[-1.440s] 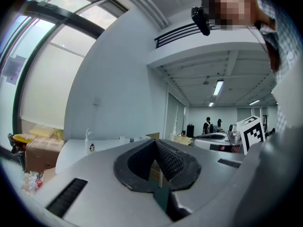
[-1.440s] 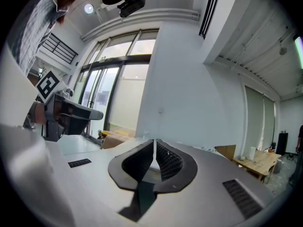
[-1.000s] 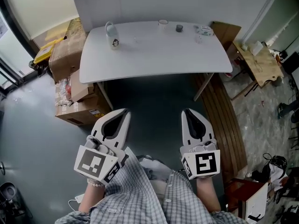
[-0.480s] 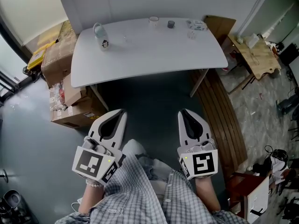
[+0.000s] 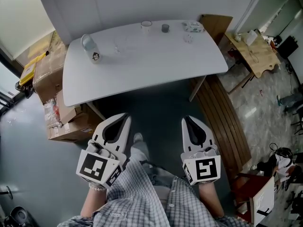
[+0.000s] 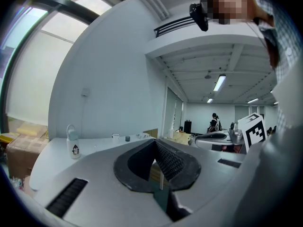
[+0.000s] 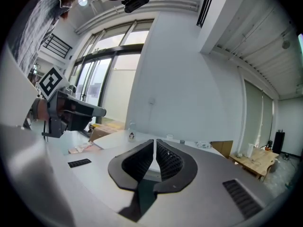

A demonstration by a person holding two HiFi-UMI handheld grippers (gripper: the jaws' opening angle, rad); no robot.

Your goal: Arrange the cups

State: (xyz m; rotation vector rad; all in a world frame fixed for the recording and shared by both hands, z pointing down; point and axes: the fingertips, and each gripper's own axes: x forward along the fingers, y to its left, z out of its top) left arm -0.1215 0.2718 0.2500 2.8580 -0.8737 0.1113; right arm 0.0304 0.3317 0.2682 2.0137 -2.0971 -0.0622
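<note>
Two closed, empty claws held short of the desk point(image 5: 142, 65), with the cups along its far edge.
Head view: the left gripper point(image 5: 122, 121) and right gripper point(image 5: 189, 123) hang side by side over dark floor. A white cup point(image 5: 146, 26) and a small grey cup point(image 5: 165, 28) stand close together at the far edge, and a penguin-print bottle point(image 5: 89, 45) stands near the far left corner. Left gripper view: the jaws are pressed together with nothing between them. Right gripper view: the jaws meet, leaving only a hairline slit, and hold nothing.

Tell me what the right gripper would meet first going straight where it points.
Probably the white table, near its front edge; nothing stands between it and the right gripper, though relative height is unclear.
</note>
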